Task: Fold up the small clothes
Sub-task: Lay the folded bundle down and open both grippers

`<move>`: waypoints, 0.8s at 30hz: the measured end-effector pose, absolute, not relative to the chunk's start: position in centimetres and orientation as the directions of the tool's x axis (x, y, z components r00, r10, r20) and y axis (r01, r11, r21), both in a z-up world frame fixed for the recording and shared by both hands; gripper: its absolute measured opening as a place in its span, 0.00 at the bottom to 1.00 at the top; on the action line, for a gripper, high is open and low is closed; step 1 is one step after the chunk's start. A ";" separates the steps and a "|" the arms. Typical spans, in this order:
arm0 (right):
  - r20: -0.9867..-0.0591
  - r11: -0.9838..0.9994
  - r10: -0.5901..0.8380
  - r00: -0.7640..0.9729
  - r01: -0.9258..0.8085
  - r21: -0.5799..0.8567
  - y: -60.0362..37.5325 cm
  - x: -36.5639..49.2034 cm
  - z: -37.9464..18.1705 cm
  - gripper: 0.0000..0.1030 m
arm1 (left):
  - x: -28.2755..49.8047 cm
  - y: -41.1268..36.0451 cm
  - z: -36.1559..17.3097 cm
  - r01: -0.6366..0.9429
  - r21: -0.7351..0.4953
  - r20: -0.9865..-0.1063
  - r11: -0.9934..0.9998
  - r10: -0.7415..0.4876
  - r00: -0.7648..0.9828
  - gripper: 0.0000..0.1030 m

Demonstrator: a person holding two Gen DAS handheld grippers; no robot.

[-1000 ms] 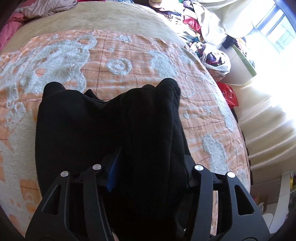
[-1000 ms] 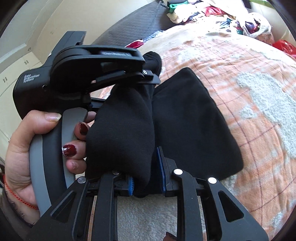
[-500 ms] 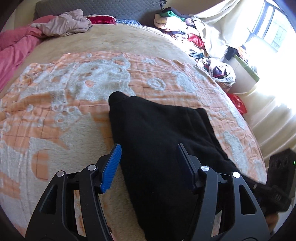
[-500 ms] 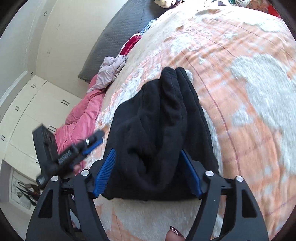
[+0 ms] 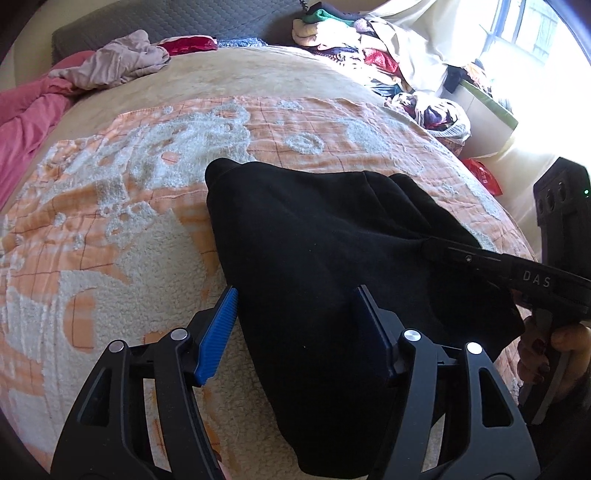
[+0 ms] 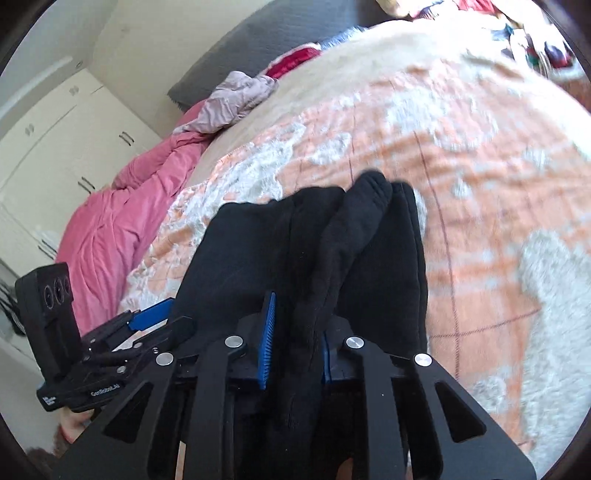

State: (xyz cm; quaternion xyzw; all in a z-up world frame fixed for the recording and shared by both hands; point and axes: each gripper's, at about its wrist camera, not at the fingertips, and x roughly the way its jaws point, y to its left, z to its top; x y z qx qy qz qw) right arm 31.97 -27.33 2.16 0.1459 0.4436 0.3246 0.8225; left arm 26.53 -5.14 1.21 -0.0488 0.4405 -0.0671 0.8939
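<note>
A black garment (image 5: 314,240) lies folded over on the orange and white blanket (image 5: 129,221). My left gripper (image 5: 295,332) stands over its near edge with the jaws opening. The cloth lies between the blue pads (image 5: 218,332), which do not press on it. From the right, my right gripper (image 5: 461,256) reaches onto the garment's far side, with a person's hand (image 5: 565,343) on its handle. In the right wrist view the right gripper (image 6: 297,347) has its jaws closing on a bunched ridge of the black garment (image 6: 362,240). The left gripper (image 6: 122,339) shows at the lower left.
A pink duvet (image 5: 26,122) and a mauve garment (image 5: 118,62) lie at the bed's far left by the grey headboard (image 5: 184,18). A pile of mixed clothes (image 5: 351,48) and a red bag (image 5: 484,177) sit far right. White wardrobe doors (image 6: 66,140) stand beyond the bed.
My left gripper let go of the black garment and drew back, jaws apart. My right gripper opened, then closed again on a fold. The garment now lies spread on the blanket.
</note>
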 end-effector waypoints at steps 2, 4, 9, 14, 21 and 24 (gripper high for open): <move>-0.641 0.776 0.625 0.445 -0.441 0.450 -27.2 31.9 2.8 0.18 | 26.4 -5.4 1.2 0.089 -0.149 -0.778 0.985 -0.173 0.604 0.54; -0.673 0.806 0.580 0.459 -0.442 0.394 -27.1 31.9 2.3 0.17 | 26.3 -5.7 1.0 0.099 -0.164 -0.780 0.981 -0.191 0.596 0.54; -0.713 0.823 0.561 0.420 -0.372 0.429 -27.7 32.9 0.0 0.22 | 26.1 -6.3 0.4 0.108 -0.171 -0.789 0.979 -0.202 0.580 0.66; -0.712 0.833 0.551 0.436 -0.337 0.438 -28.7 31.9 0.1 0.37 | 25.7 -6.2 0.2 0.097 -0.193 -0.781 0.976 -0.213 0.587 0.66; -0.711 0.846 0.533 0.458 -0.314 0.432 -29.4 31.0 0.6 0.45 | 25.0 -6.3 0.6 0.086 -0.204 -0.776 0.975 -0.215 0.594 0.66; -0.711 0.853 0.522 0.472 -0.306 0.424 -29.9 30.5 1.0 0.47 | 24.5 -6.3 1.0 0.087 -0.206 -0.766 0.975 -0.216 0.605 0.66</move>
